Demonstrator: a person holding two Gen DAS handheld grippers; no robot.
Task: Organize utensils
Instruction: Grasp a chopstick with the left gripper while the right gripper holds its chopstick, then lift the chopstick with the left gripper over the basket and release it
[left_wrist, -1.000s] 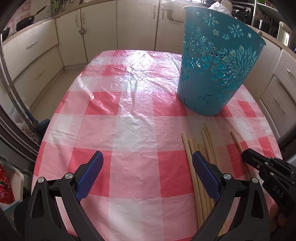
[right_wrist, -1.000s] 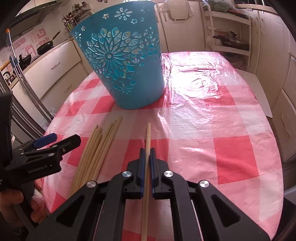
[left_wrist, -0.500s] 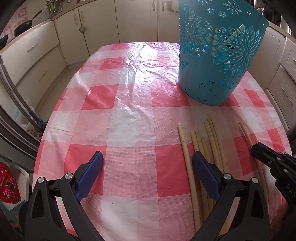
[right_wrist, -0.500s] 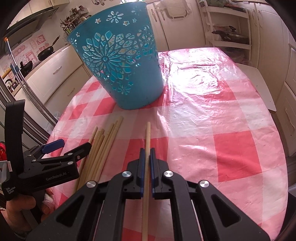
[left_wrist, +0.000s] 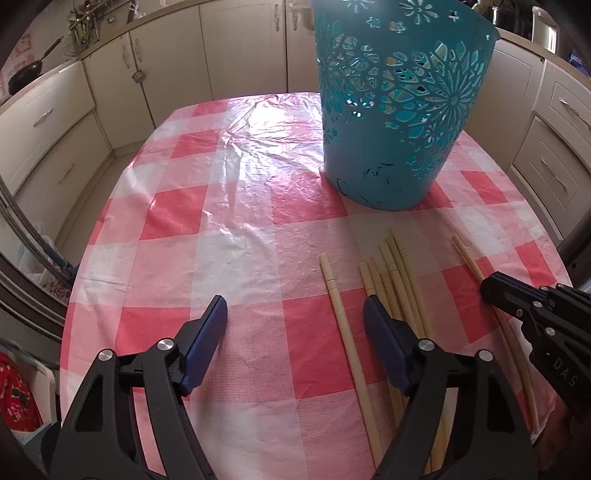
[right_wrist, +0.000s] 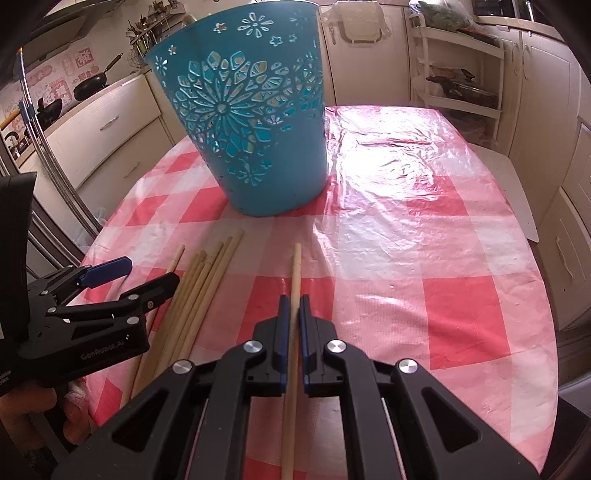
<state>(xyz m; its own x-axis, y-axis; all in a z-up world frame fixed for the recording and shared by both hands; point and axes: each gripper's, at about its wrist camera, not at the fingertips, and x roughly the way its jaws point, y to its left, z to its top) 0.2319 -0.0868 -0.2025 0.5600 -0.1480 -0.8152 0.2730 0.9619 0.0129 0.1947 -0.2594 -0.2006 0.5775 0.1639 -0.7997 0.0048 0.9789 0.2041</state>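
Kitchen, cream cabinets all round, oval table (left_wrist: 236, 206) under a glossy pink-checked plastic cloth. Left wrist view: left gripper (left_wrist: 295, 317) fingers wide apart, holding nothing; one loose chopstick (left_wrist: 343, 325) lies between them, the bundle of chopsticks (left_wrist: 395, 277) by the right finger. Teal basket (left_wrist: 399, 110) stands beyond.

Right wrist view: right gripper (right_wrist: 291, 317) clamped on a single chopstick (right_wrist: 294, 273) pointing at the basket; whether it's lifted is probably unclear. Risks: thin stick pivoting in the pads, slick cloth letting sticks roll, tip catching the basket's cutouts.
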